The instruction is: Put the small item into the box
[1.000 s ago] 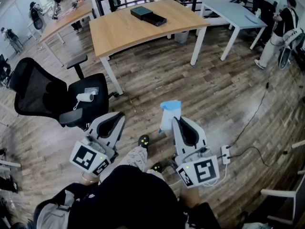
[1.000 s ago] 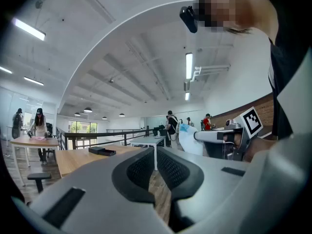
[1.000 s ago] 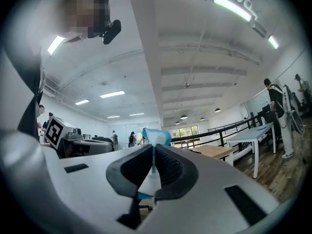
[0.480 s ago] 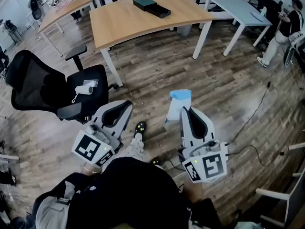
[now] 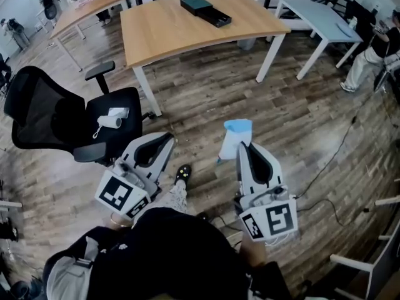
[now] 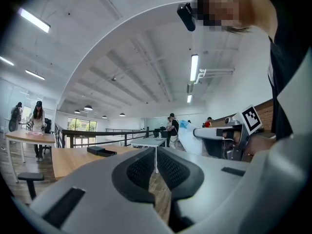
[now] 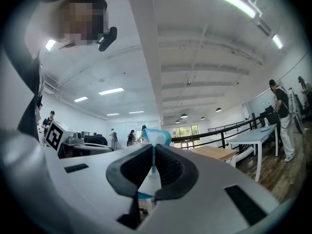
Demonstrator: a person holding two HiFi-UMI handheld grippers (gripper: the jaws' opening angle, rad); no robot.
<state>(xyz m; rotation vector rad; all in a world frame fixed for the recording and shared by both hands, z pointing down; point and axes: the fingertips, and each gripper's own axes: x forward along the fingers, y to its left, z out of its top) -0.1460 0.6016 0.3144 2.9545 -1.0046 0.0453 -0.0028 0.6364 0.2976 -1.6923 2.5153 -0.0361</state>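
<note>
My right gripper (image 5: 240, 145) is shut on a flat white packet with a light blue top (image 5: 232, 136), held above the wood floor. In the right gripper view the packet (image 7: 155, 136) stands pinched between the black pads (image 7: 171, 172). My left gripper (image 5: 166, 141) is shut with nothing in it, and only a thin slit shows between its pads (image 6: 139, 169). A dark, flat box (image 5: 205, 10) lies on the far wooden table (image 5: 181, 33), well ahead of both grippers. The box (image 6: 102, 150) also shows far off in the left gripper view.
A black office chair (image 5: 59, 120) at the left carries a white roll (image 5: 111, 120). A pale blue table (image 5: 319, 11) stands at the back right. A cable (image 5: 331, 167) runs across the floor on the right. People stand at the far right edge (image 5: 378, 58) and the back left.
Both grippers have shifted slightly forward and right with the packet still held. The table and box now sit a little more to the right in the view.
</note>
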